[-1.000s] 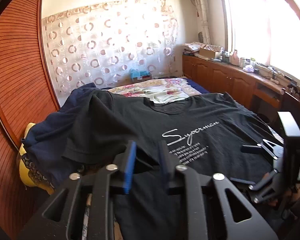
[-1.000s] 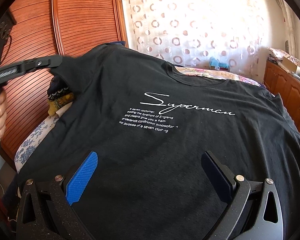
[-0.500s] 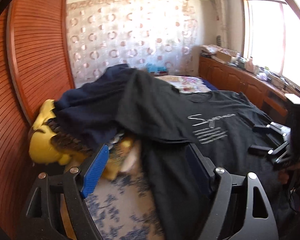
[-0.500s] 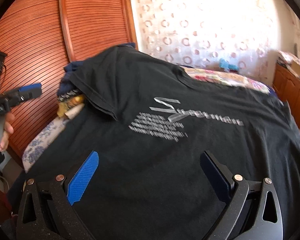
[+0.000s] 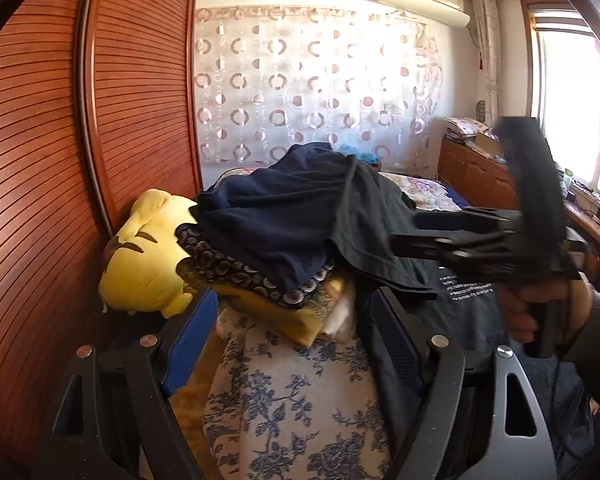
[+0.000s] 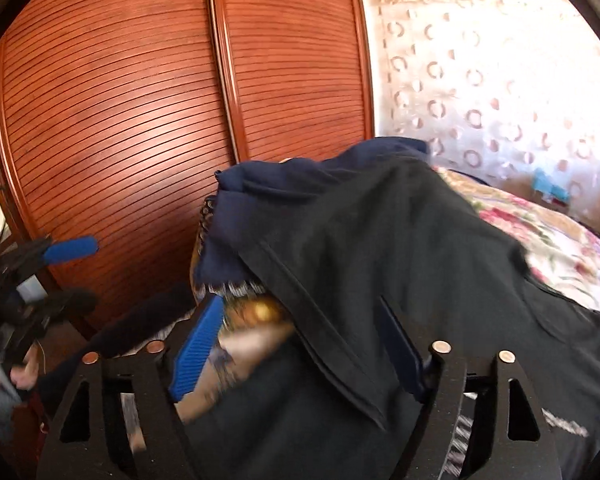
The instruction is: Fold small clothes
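A black T-shirt with white print [image 5: 464, 296] lies spread on the bed; its left sleeve [image 6: 340, 264] drapes up over a pile of clothes. My left gripper [image 5: 296, 344] is open and empty, low over the flowered bedsheet at the shirt's left edge. My right gripper [image 6: 300, 344] is open, its jaws on either side of the sleeve hem, with nothing held. In the left wrist view the right gripper [image 5: 420, 236] reaches across to the sleeve. In the right wrist view the left gripper [image 6: 72, 272] is at far left, open.
A navy garment [image 5: 276, 216] tops a pile of patterned clothes [image 5: 240, 276] beside a yellow plush toy [image 5: 148, 256]. A slatted wooden wardrobe [image 6: 140, 120] stands to the left. A flowered quilt [image 6: 556, 240], wooden cabinets [image 5: 476, 176] and a window are beyond.
My left gripper opened, let go of the shirt and drew back left. My right gripper swung left from the shirt's front to the sleeve on the pile.
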{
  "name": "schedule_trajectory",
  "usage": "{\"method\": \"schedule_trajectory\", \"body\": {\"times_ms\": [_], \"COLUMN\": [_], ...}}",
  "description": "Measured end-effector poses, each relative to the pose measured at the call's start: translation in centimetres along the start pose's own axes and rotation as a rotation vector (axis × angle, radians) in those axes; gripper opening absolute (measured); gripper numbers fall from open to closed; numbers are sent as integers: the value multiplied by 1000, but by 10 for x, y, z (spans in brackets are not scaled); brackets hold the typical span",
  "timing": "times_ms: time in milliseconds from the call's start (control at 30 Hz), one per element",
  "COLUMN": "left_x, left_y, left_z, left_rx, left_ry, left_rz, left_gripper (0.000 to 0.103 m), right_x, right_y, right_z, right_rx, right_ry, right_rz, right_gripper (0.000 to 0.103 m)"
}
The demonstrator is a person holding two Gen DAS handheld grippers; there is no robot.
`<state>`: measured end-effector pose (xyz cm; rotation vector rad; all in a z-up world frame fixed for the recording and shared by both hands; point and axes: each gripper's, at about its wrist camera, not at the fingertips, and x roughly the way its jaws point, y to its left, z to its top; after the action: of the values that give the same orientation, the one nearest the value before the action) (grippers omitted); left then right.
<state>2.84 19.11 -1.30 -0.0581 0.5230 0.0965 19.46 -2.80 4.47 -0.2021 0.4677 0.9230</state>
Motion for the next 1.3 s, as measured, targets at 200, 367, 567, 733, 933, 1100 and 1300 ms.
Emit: {"method": "schedule_trajectory", "body": {"times_ms": [200, 367, 567, 733, 933, 1100, 1300], "left_x": [0, 7, 13, 14, 19, 24, 36], "left_y": [5, 4, -3, -15, -30, -41, -61], "left_z": [-7, -15, -21, -20, -18, -18, -13], "left_rx": [-6, -19, -16, 0, 22, 42, 67], "left_ry": [10, 27, 42, 41, 46, 61, 74], "left_rz": [2, -10, -26, -44, -67, -78, -104], "left_gripper": [80, 80, 80, 80, 80, 80, 80], "right_x": [51, 80, 72, 34, 24, 35, 48], "right_y": [3, -2, -13, -47, -113, -137, -130], "right_z": [16, 26, 36, 48, 41, 27, 28], "right_rx": [77, 83, 62, 85, 184, 224, 208], "right_ry": [19, 78, 59, -22, 39, 71, 114], "right_rz": [64, 27, 8, -28, -197, -290, -310], "right_gripper": [64, 37, 5, 5, 5, 6, 47]}}
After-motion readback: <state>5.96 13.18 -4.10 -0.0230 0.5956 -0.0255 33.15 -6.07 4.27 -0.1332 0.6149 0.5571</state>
